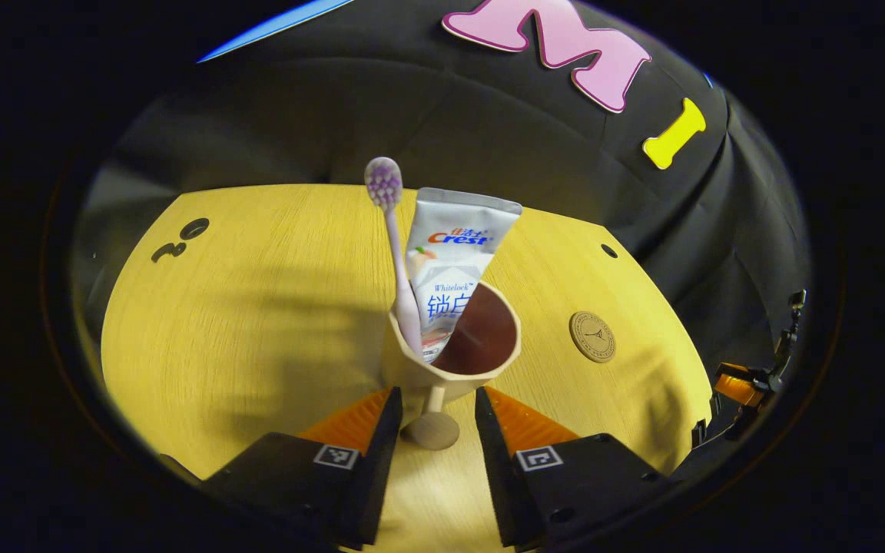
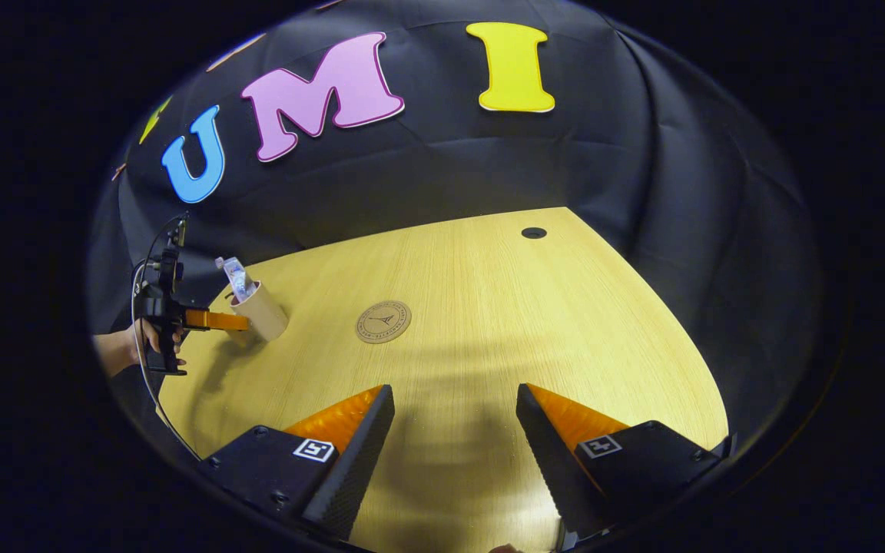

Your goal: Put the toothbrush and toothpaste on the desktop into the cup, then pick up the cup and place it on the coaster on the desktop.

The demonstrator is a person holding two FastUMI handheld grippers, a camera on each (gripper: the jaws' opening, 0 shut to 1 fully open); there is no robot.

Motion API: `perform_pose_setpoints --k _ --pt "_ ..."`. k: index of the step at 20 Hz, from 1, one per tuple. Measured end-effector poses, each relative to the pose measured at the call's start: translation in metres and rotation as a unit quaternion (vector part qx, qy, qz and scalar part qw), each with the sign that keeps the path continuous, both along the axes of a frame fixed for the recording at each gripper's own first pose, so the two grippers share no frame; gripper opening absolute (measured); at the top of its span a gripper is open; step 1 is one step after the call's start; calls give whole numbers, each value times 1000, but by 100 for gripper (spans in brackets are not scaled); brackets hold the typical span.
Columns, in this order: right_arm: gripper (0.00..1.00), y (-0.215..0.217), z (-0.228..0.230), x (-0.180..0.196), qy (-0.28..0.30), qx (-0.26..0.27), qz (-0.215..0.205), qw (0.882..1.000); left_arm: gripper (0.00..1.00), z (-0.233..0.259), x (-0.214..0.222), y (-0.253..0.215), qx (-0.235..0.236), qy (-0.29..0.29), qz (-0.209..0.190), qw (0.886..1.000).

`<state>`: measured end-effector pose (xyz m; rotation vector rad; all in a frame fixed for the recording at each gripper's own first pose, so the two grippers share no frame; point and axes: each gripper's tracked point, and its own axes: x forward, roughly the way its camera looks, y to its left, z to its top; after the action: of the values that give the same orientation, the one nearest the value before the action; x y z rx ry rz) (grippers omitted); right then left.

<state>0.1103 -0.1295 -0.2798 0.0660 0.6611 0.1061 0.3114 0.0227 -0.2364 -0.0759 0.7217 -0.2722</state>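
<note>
Left gripper [image 1: 438,411], low centre of the left gripper view: jaws part-open astride the cup [image 1: 454,349], whether pressing its sides cannot be told; toothbrush [image 1: 396,246] and toothpaste [image 1: 454,261] already standing inside. Right gripper [image 2: 454,418], bottom of the right gripper view: wide open, holding nothing. Best to close firmly below the rim, lift level to keep the contents upright, and carry toward the coaster [image 1: 592,336], right of centre.

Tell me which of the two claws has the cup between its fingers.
The left claw: its fingers flank the cup holding toothbrush and toothpaste. The right claw hangs open over bare desktop.
</note>
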Motion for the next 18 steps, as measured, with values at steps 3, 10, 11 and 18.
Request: perform_pose_setpoints --k 3,10,11,18 --pt "98 -2 -2 0 3 -2 0 1000 42 -3 -1 -3 12 11 3 1000" --pt "98 -2 -9 2 8 8 -7 1000 25 -2 -2 0 76 39 47 995" --pt "98 -2 -10 1 9 8 -6 1000 23 -2 -2 -1 75 38 54 995" --pt "98 -2 -10 -3 12 3 2 1000 15 4 -4 -1 46 25 91 994"
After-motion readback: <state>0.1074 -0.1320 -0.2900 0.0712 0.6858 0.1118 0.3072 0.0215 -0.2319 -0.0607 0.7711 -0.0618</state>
